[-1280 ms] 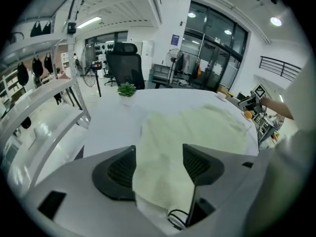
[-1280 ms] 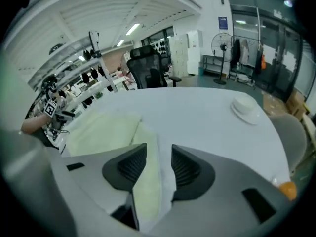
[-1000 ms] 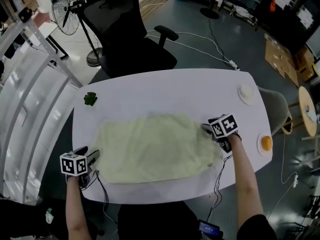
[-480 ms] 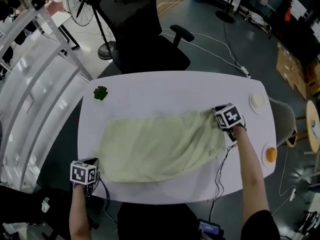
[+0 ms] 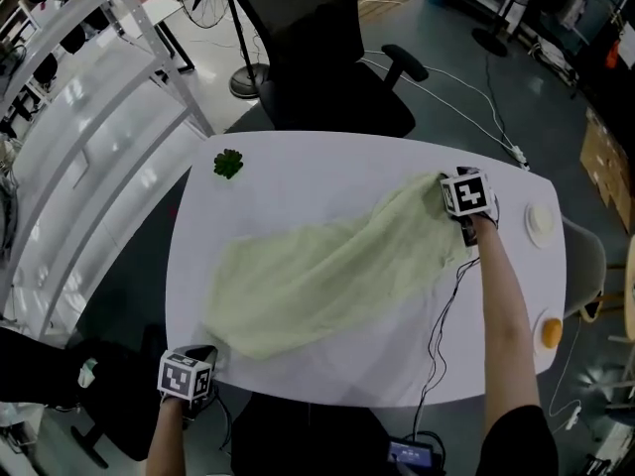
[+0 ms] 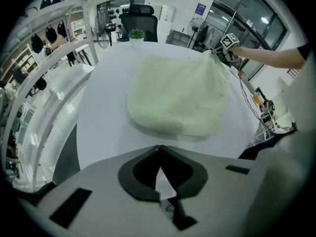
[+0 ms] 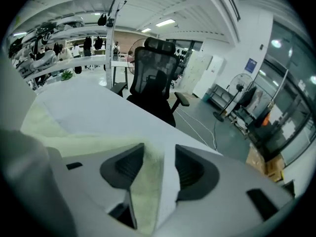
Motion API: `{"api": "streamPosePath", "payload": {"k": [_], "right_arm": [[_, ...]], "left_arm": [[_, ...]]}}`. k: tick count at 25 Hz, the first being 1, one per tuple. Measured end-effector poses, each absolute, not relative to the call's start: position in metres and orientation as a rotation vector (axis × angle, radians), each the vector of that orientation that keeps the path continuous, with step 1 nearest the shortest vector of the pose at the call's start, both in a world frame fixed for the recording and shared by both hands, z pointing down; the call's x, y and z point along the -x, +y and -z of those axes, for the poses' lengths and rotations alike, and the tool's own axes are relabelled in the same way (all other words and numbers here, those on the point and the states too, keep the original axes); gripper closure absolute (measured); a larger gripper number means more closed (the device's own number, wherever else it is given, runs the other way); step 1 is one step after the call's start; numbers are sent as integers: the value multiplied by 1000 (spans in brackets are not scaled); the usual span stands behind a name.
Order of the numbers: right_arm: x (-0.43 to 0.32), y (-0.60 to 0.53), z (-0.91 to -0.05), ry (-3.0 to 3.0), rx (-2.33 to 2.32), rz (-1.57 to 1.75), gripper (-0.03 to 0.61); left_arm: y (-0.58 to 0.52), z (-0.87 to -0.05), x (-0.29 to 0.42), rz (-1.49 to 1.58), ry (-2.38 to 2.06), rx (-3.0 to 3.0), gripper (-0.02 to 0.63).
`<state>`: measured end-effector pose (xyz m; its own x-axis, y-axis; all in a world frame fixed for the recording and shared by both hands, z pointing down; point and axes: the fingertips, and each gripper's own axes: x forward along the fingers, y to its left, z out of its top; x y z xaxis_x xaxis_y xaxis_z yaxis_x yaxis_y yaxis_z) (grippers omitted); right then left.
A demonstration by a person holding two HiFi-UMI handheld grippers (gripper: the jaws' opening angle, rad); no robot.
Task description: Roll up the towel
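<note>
The pale yellow-green towel [image 5: 327,271] lies stretched slantwise on the white table [image 5: 317,167], from near left to far right. My right gripper [image 5: 466,201] is at the towel's far right corner. In the right gripper view the towel [image 7: 148,181] runs between the jaws of that gripper [image 7: 159,152] against the left pad, with a strip of white table beside the right pad. These jaws have just been opening. My left gripper [image 5: 189,375] hangs at the table's near left edge, short of the towel's near corner. Its jaws [image 6: 158,148] are shut on nothing, and the towel [image 6: 177,93] lies ahead of them.
A small green sprig [image 5: 228,163] sits at the far left of the table. A white disc [image 5: 542,219] and an orange [image 5: 552,333] lie beyond the right edge. A black office chair [image 5: 317,48] stands behind the table, and white racks [image 5: 89,117] run along the left.
The right gripper has dragged the towel's right corner away and to the far right, stretching the towel slantwise. The left gripper has drawn back to the near table edge, off the towel.
</note>
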<state>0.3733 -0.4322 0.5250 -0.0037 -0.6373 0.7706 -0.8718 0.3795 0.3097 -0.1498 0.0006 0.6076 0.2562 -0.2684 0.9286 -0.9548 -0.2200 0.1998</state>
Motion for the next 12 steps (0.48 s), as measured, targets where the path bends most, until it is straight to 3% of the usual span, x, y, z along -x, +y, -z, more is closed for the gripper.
{"api": "streamPosePath", "payload": {"k": [2,4,7,12], "right_arm": [[-376,-426,-528,-1728,-1343,-352,287],[-386,-412,-527,-1746,-1368,-409,236],[-414,-380,-530,-1742,-1401,-541,233],[-440,-306,-557,-1700,-1352,-791,287]], "left_arm": [[4,-608,157,-922,-1193,-1645,587],[-6,-601,171,-766,-1260,-1618,498],[-45,-586,196,-633,-1369,-1641,403],[-139,-570,216,-669,-1466,-1761,385]]}}
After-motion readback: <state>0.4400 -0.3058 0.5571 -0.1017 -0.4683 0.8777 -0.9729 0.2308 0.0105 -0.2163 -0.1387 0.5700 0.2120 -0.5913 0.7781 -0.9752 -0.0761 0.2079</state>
